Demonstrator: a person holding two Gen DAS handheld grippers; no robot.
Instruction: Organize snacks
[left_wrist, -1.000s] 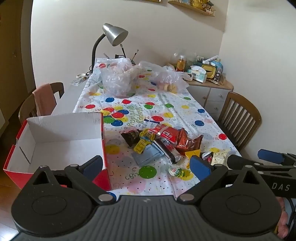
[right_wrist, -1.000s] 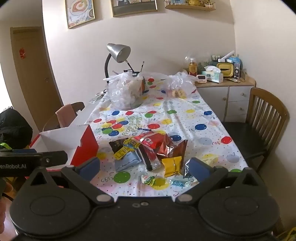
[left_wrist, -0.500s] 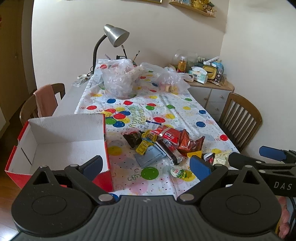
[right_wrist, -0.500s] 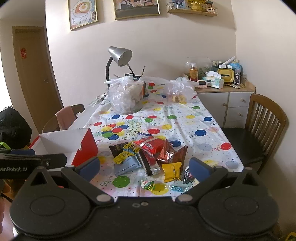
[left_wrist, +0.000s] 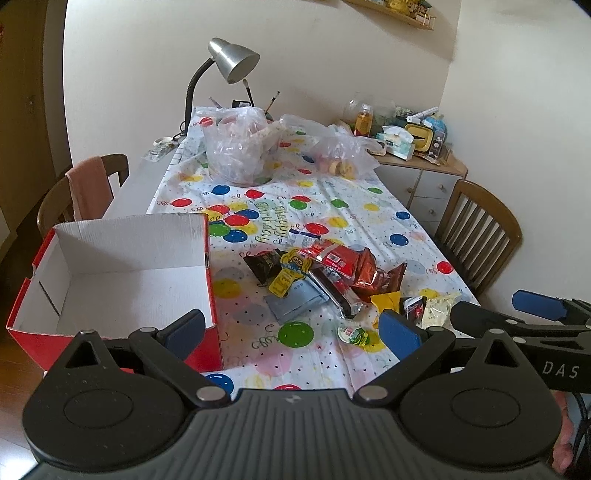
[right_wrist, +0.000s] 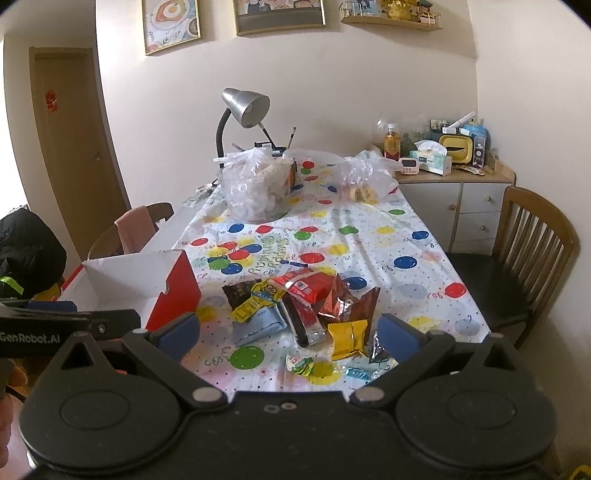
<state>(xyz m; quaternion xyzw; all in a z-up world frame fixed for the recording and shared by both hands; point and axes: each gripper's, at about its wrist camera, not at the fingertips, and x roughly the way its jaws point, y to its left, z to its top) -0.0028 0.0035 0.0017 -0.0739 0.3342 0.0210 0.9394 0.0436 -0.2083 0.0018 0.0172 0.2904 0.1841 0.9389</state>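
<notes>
A heap of snack packets (left_wrist: 325, 277) (right_wrist: 299, 310) lies on the near half of the balloon-print tablecloth (left_wrist: 332, 206): red and brown bags, a grey-blue pouch, a yellow packet (right_wrist: 347, 338), a small green-lidded cup (left_wrist: 352, 334). An empty red box with a white inside (left_wrist: 118, 273) (right_wrist: 147, 280) stands at the table's near left corner. My left gripper (left_wrist: 291, 328) hovers open before the near edge, between box and heap. My right gripper (right_wrist: 288, 332) is open too, short of the heap, holding nothing.
Two clear plastic bags (left_wrist: 236, 147) (right_wrist: 365, 177) and a grey desk lamp (right_wrist: 243, 107) occupy the far end. Wooden chairs stand at the right (right_wrist: 532, 251) and left (left_wrist: 85, 188). A cluttered sideboard (right_wrist: 454, 199) lines the right wall.
Both views have tilted slightly upward and drawn back a little; the snacks and box sit lower in frame. Both grippers stay open and empty.
</notes>
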